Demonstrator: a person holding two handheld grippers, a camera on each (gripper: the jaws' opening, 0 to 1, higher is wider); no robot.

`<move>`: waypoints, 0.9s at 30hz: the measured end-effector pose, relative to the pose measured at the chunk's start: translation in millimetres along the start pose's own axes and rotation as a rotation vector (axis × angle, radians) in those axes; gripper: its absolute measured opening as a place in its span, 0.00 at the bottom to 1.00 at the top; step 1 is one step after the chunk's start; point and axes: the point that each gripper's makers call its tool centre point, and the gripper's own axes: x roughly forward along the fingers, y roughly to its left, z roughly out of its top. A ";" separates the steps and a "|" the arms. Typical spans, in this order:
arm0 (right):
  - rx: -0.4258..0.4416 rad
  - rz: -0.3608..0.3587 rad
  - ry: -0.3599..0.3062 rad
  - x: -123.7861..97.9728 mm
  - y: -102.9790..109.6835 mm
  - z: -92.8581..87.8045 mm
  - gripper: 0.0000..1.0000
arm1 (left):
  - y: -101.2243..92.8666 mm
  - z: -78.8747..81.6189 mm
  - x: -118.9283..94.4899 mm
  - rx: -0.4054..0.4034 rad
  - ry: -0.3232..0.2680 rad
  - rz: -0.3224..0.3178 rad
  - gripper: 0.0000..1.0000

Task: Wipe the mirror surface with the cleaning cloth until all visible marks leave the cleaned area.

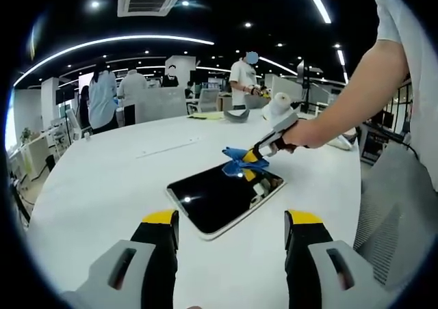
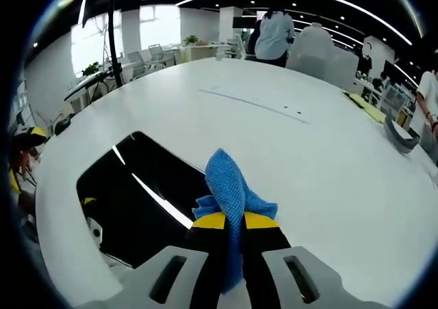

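**Cloth pressed to the mirror's edge**

The mirror (image 1: 224, 197) lies flat on the white worktop (image 1: 109, 179), a dark rectangle reflecting ceiling lights. In the left gripper view, the left gripper (image 1: 231, 234) hangs above the near side of the mirror, jaws spread apart with nothing between them. The right gripper (image 2: 233, 228) has its jaws clenched on the blue cleaning cloth (image 2: 229, 186), which touches the mirror at its far corner, as seen from the left gripper view. A person's hand (image 1: 301, 135) holds that gripper.

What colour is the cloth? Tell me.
Blue. The cloth shows best in the right gripper view, clamped in the right tool.
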 end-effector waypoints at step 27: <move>-0.043 0.018 -0.003 13.7 13.8 14.1 0.02 | 3.5 -4.2 -1.5 -0.002 0.010 0.002 0.62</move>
